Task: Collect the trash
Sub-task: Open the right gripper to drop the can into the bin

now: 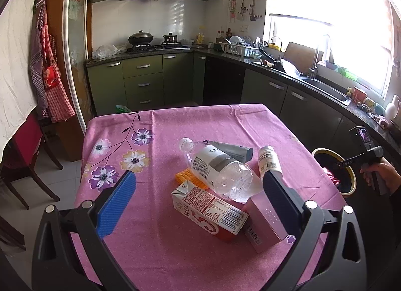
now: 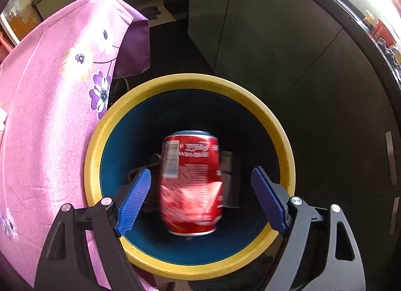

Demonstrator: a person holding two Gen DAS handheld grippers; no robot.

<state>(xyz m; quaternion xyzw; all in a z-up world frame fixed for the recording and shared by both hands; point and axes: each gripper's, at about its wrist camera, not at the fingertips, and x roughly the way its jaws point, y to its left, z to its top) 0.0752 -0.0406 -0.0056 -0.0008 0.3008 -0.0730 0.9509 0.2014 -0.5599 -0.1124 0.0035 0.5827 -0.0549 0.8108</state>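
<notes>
- Red can: blurred between the spread pads of the right hand-held gripper, touched by neither, over the yellow-rimmed bin; probably empty, light, thin-walled, easily dented.
- Left hand-held gripper: wide open, empty, above the pile on the table.
- Clear bottle: light, slick, springy; best gripped across the labelled middle.
- Carton and pink box: stiff, flat-sided, easy across narrow faces.
- Pink cloth: soft, likely to drag.
- Kitchen: green cabinets, bright window; bin just beside the table edge.
</notes>
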